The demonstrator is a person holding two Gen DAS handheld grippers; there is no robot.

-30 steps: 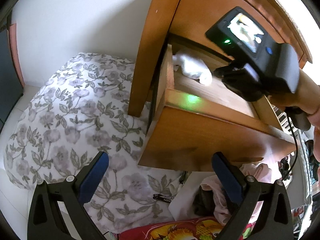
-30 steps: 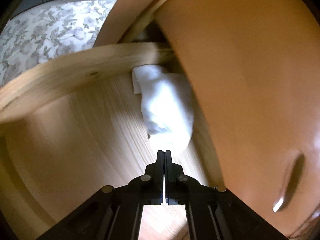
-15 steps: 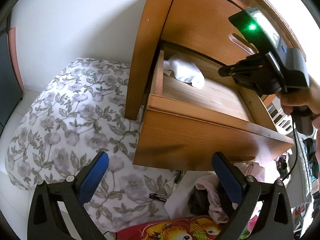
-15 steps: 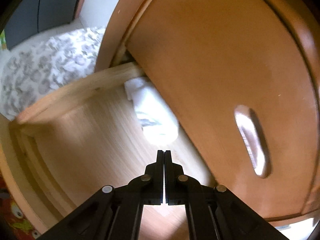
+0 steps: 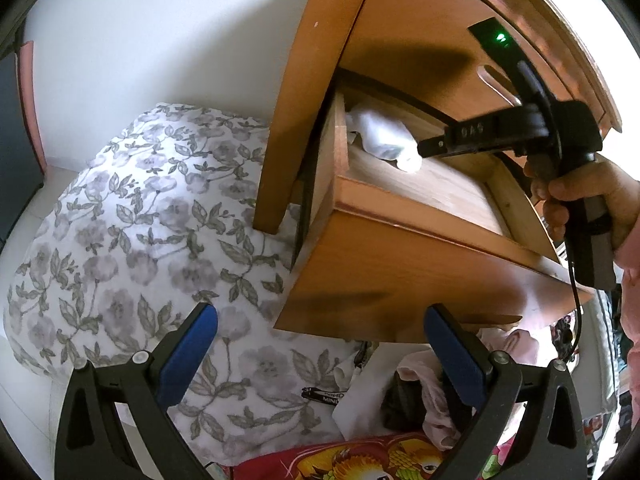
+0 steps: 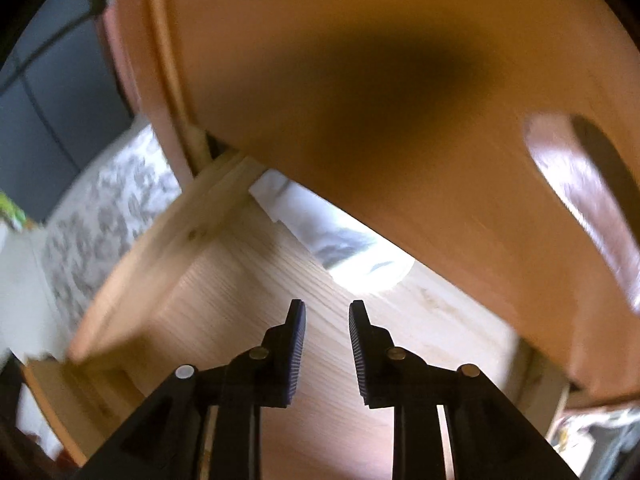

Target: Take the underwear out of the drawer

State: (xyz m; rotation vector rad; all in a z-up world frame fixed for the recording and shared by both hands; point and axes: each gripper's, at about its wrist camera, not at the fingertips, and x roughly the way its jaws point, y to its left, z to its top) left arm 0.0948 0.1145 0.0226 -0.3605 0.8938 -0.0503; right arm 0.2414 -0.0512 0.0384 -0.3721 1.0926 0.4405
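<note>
open wooden drawer [image 5: 400, 216] of a cabinet [image 5: 320, 80], with white underwear [image 5: 384, 136] bunched in its back left corner. the right gripper [image 6: 326, 308], held in a hand [image 5: 588, 200], reaches over the drawer, its jaws just opened to a small gap with nothing between them, tips near the underwear. the left gripper [image 5: 320, 320] hovers wide open and empty above a floral bedspread [image 5: 120, 240].

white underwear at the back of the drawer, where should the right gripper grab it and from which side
Probably the rounded near end of the white underwear. Its far part is tucked under the upper drawer front, beside the drawer's side wall, so only that end is exposed. Come from the open front, over the drawer floor; the right gripper has just been opening, nothing between its jaws.
</note>
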